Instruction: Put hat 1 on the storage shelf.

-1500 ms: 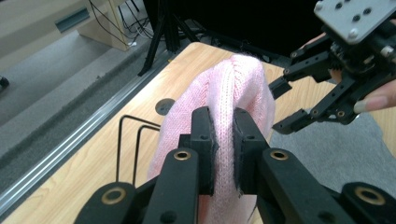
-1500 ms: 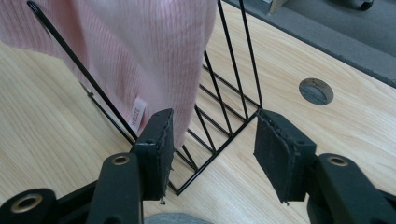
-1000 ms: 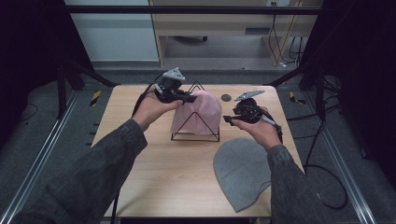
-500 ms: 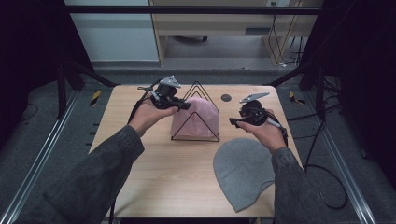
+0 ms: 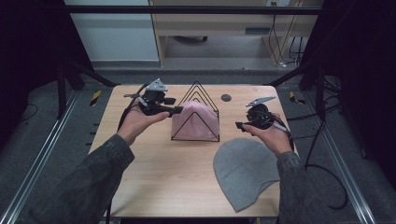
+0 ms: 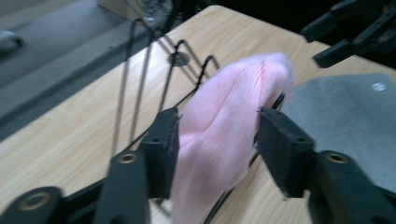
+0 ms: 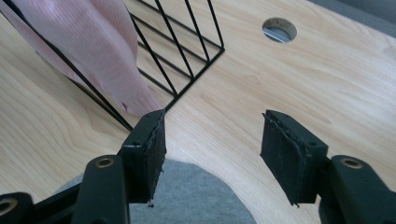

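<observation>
Left gripper (image 5: pixel 177 110), jaws parted, empty, beside pink hat (image 5: pixel 196 122) in wire rack (image 5: pixel 198 91); right gripper (image 5: pixel 239 125) agape, empty, right of rack.

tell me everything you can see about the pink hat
The pink hat is a soft, finely ribbed knit beanie, pale pink, with no logo visible. It sits in the black wire rack near the middle of the wooden table, slumped between the triangular wires, its rounded end bulging out past the frame. The left gripper has open jaws on either side of the fabric; whether they touch it is unclear. The grey hat lies apart from it.
</observation>
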